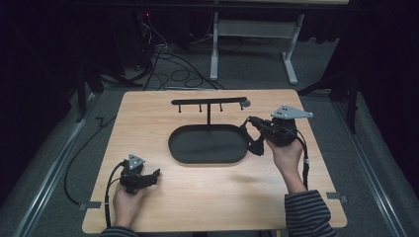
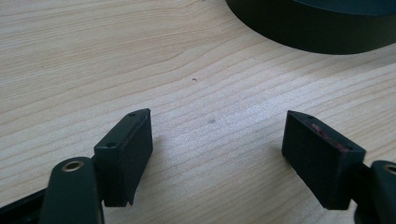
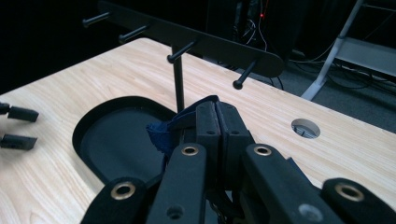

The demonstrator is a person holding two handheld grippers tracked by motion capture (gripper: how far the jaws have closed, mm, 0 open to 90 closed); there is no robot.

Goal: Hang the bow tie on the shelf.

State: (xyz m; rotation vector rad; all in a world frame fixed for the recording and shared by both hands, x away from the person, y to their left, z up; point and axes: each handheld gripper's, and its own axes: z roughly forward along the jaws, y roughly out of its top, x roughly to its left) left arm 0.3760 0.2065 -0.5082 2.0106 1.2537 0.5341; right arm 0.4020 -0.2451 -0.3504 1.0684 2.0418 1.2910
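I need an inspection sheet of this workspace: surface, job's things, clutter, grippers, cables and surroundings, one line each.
Surface: wooden table, with a round hole near the far right corner.
Job's things: black stand with pegs rises from an oval black tray; a dark blue strap is pinched in the right gripper.
Clutter: nothing seen.
Grippers: left gripper open, low over bare wood; right gripper shut on the strap, beside the tray.
Cables: one trails from each gripper; more lie on the floor behind the table.
Surroundings: dark room, white desk frame behind.
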